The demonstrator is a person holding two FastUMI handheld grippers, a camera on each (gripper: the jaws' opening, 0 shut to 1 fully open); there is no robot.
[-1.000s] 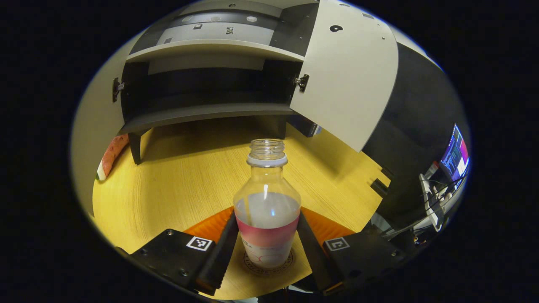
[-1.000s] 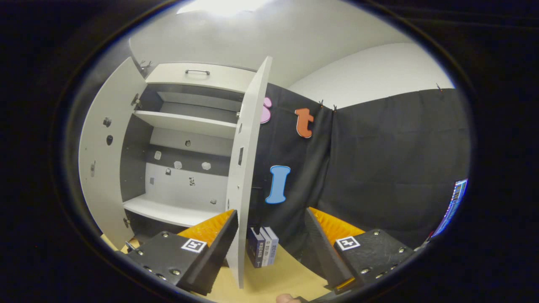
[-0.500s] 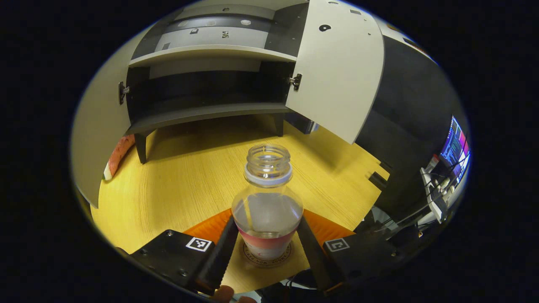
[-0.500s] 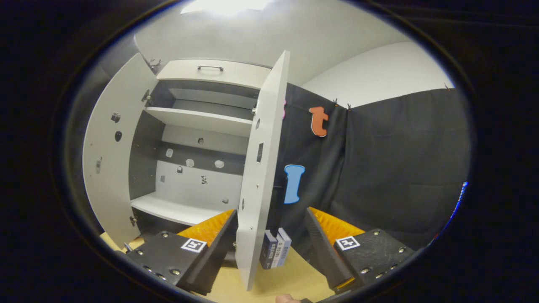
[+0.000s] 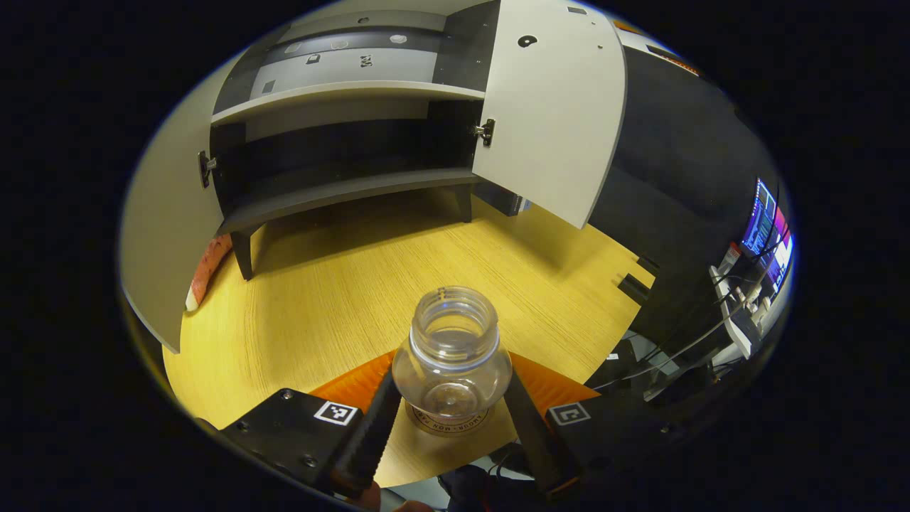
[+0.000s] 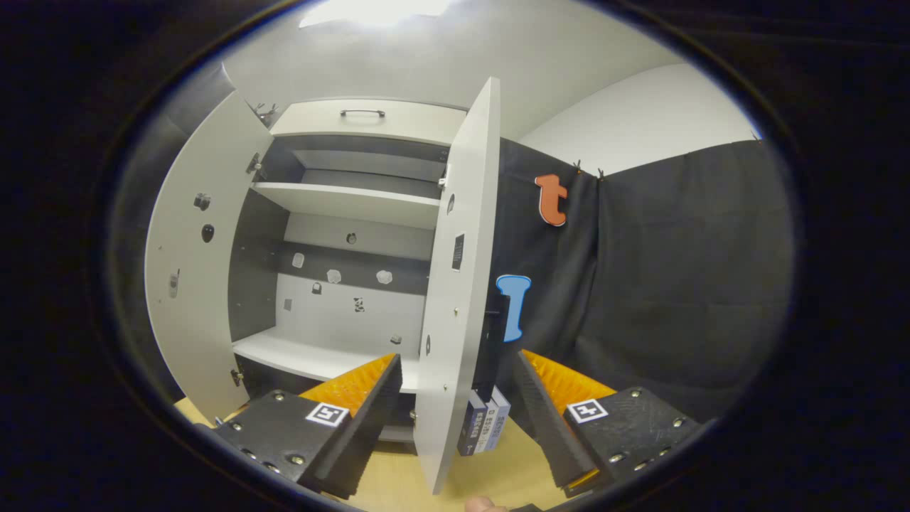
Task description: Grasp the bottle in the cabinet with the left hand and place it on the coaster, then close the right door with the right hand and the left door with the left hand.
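The left tongs (image 5: 450, 419) stand spread either side of the bottle (image 5: 451, 359), fingers clear of the glass; the bottle sits upright on the coaster (image 5: 446, 424) near the table's (image 5: 320, 299) 6 o'clock edge. The right tongs (image 6: 455, 419), also spread, straddle the right door's (image 6: 455, 284) lower edge at 12 o'clock. Placement looks done (both doors open); next, the right tongs likely swing that door shut.

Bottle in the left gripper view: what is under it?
The bottle stands on a round printed coaster on the wooden table. The coaster's rim shows at the front; its middle is covered by the bottle.
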